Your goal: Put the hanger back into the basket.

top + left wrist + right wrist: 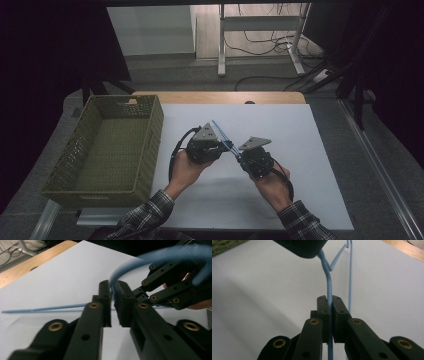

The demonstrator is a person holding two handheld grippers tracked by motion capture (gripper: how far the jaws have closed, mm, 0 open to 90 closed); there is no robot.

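Both grippers, left gripper (226,146) and right gripper (242,156), have fingers clamped on the thin blue wire (328,287). Risk: overbending kinks it, or it slips out.

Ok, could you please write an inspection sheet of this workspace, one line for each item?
Surface: white sheet lying on a wooden table.
Job's things: thin blue wire, bent, held between both grippers above the sheet.
Clutter: green woven basket at the left of the sheet; nothing seen inside it.
Grippers: left gripper shut on the wire; right gripper shut on the wire. Both sets of fingers clamp it.
Cables: black cable trailing from the left gripper; more cables on the floor behind the table.
Surroundings: dim room, white metal frame legs behind the table, dark at both sides.
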